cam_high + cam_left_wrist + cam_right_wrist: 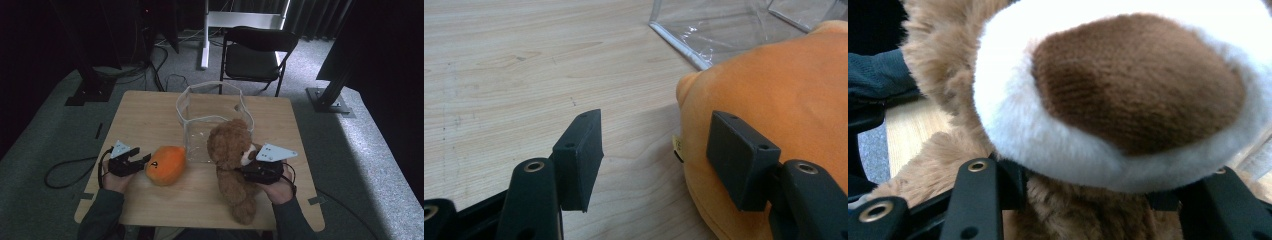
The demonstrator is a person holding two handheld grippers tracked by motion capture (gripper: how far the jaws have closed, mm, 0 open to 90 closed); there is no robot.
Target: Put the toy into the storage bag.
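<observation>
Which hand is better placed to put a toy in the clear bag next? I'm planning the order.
Probably right: the right gripper is shut on the teddy bear beside the clear bag; the left gripper is open beside the orange plush.

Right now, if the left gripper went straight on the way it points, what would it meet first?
Probably the orange plush toy: the left gripper stands open, one pad already alongside the toy's flank. Bare table lies ahead of the other jaw; depth is hard to judge.

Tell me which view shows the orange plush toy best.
The high view: the whole orange plush toy lies on the table beside the left gripper. The left gripper view shows just part of its side, close up. The right gripper view gives the brown teddy bear instead.
</observation>
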